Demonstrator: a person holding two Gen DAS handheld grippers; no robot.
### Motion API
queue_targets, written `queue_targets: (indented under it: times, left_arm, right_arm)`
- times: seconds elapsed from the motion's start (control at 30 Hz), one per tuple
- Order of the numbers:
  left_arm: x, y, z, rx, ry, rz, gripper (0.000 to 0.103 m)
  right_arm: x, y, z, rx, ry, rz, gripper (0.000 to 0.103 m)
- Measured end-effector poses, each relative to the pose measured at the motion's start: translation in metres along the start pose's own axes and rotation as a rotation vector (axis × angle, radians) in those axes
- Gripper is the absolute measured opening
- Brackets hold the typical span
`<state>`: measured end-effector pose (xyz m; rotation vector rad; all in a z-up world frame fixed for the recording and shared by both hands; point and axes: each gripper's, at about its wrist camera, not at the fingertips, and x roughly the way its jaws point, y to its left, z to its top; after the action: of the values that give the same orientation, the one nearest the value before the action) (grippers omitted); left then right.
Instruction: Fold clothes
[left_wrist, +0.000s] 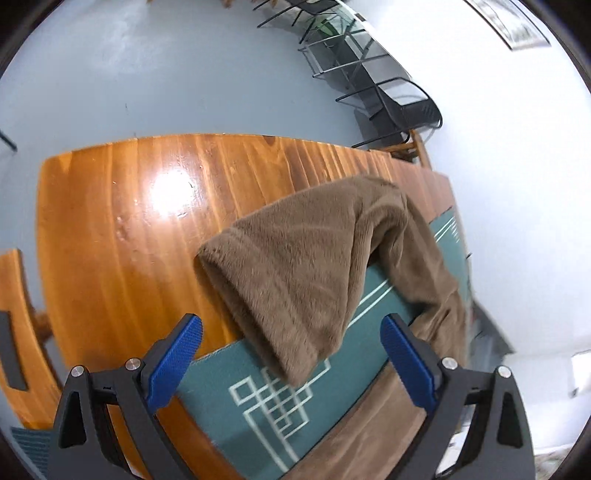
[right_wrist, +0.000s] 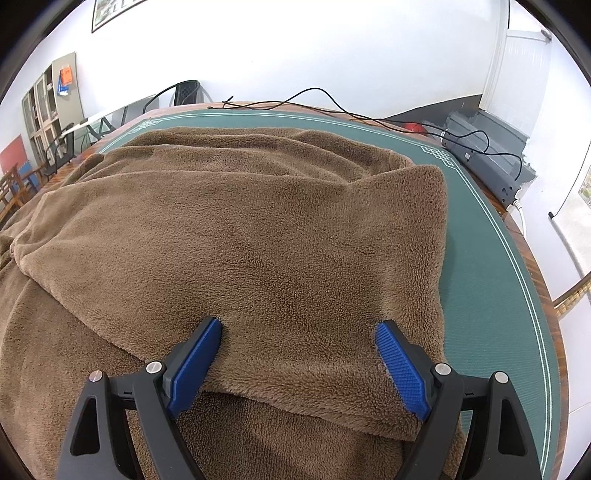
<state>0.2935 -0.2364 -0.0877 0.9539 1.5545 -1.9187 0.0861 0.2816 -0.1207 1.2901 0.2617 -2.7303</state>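
Left gripper (left_wrist: 291, 341) wide open, empty, above brown fleece sleeve (left_wrist: 291, 280) lying across green mat (left_wrist: 258, 398) on wooden table (left_wrist: 122, 221). Right gripper (right_wrist: 298, 338) wide open, pads on folded fleece garment (right_wrist: 258, 229), gripping nothing.

Left wrist view: high above the wooden table (left_wrist: 122, 229), tilted down along the left gripper (left_wrist: 291, 354), its fingers wide apart; floor and chairs (left_wrist: 388, 96) beyond. Right wrist view: low and close over the brown garment (right_wrist: 240, 229), facing across the green mat (right_wrist: 491, 266) toward the wall, right gripper (right_wrist: 297, 354) spread wide. Shared: garment, mat, table.
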Motion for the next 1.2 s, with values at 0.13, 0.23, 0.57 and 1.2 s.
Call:
queue_targets:
  times: [0.13, 0.23, 0.57, 1.2]
  left_arm:
    - [0.008, 0.003, 0.007, -0.037, 0.025, -0.048, 0.089]
    - [0.015, 0.003, 0.010, -0.051, 0.043, -0.061, 0.077]
    - [0.040, 0.008, 0.028, -0.047, 0.098, -0.004, 0.009]
    - [-0.059, -0.070, 0.129, 0.235, -0.164, 0.096, 0.007]
  right_arm:
    - [0.000, 0.001, 0.000, -0.004, -0.001, -0.004, 0.088]
    - [0.000, 0.001, 0.000, -0.005, -0.002, -0.008, 0.088]
    - [-0.001, 0.002, 0.000, -0.005, -0.002, -0.013, 0.088]
    - [-0.001, 0.002, 0.000, -0.012, -0.003, -0.028, 0.090]
